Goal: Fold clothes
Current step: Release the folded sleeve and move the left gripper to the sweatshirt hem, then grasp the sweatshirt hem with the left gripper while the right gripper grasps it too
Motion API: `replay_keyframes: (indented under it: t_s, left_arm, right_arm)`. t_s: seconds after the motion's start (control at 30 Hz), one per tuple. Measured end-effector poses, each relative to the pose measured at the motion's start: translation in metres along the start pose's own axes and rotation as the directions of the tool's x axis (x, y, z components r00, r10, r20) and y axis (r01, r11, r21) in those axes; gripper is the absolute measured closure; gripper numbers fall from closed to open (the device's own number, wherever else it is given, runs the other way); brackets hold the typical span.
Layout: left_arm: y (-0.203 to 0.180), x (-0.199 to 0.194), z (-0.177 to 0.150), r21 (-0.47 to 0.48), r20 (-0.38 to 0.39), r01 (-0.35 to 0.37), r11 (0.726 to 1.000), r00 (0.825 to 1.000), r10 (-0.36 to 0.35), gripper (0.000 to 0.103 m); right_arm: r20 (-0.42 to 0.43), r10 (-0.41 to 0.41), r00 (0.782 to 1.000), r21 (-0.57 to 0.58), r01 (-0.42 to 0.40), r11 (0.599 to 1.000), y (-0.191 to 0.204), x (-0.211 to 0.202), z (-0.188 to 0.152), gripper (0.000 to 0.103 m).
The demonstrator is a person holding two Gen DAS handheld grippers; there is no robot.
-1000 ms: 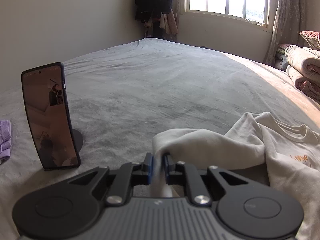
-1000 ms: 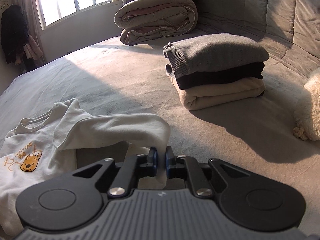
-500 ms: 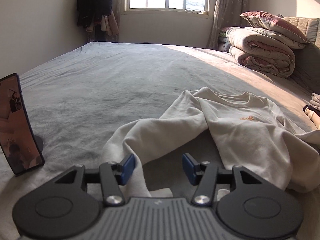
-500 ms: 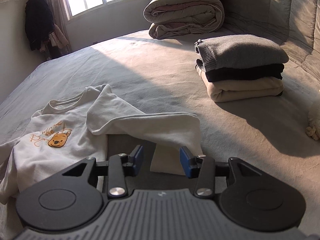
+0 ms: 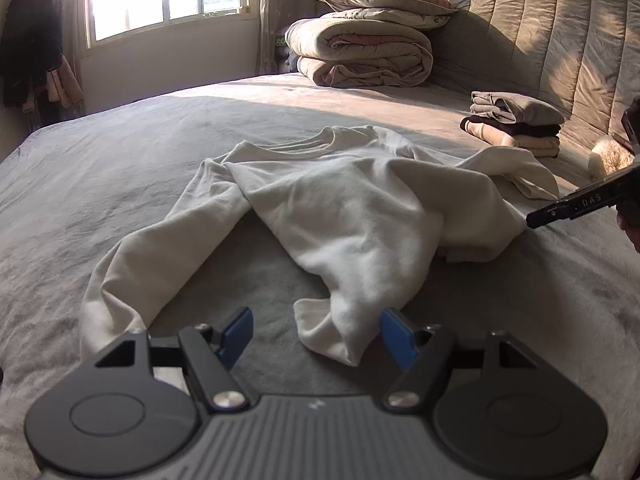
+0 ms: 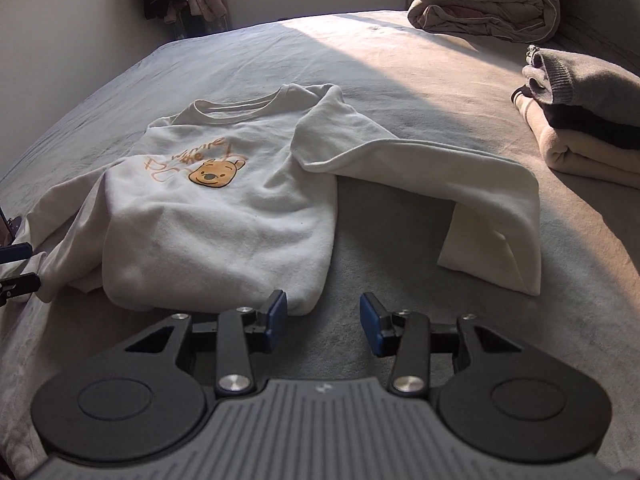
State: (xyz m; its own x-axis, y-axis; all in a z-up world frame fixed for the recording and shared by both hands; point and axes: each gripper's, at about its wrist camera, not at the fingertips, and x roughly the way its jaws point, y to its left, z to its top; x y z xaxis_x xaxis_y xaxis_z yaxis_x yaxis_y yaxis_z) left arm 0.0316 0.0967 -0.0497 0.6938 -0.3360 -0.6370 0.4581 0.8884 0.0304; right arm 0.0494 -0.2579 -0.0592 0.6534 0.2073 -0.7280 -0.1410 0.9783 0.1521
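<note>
Both grippers tilted down over the cream sweatshirt (image 6: 224,216), left gripper (image 5: 316,332) just widened, right gripper (image 6: 323,320) apart, nothing clamped.

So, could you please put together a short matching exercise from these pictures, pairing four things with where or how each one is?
Things:
1. cream sweatshirt
2. grey sweater
3. rolled duvet
4. left gripper

Places or states:
A. top of the folded clothes pile
B. open, holding nothing
C. spread on the bed, bear print up
D. by the headboard, under a pillow

Pairs: 1-C, 2-A, 3-D, 4-B
</note>
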Motion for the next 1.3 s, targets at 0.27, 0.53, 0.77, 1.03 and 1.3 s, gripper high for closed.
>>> replay_keyframes:
  t_s: [0.27,0.53,0.77,1.03,1.3]
  left_arm:
    - [-0.017,0.011,-0.002,0.081,-0.025,-0.003,0.997,1.000,0.005,0.055]
    - [-0.018,0.012,0.009,0.008,-0.001,0.051,0.999,0.999,-0.051,0.089]
    - [0.018,-0.002,0.022,-0.278,0.133,0.178,0.944,0.980,-0.146,0.091]
    - [0.044,0.022,0.025,-0.502,0.116,0.113,0.857,0.991,-0.063,0.091]
    - [0.044,0.049,0.017,-0.515,-0.060,0.008,0.857,0.997,-0.045,0.081]
  right_arm:
    - [-0.050,-0.005,0.999,-0.063,0.002,0.998,0.012,0.005,-0.002,0.055]
    - [-0.034,0.019,0.999,-0.085,-0.021,0.996,0.021,0.011,0.000,0.055]
    - [0.092,0.059,0.994,0.055,-0.064,0.996,0.010,0.011,0.024,0.058]
    - [0.193,0.139,0.971,0.210,-0.179,0.961,-0.002,0.027,0.044,0.058]
    - [0.167,0.162,0.973,0.260,-0.202,0.944,-0.010,0.055,0.034,0.058]
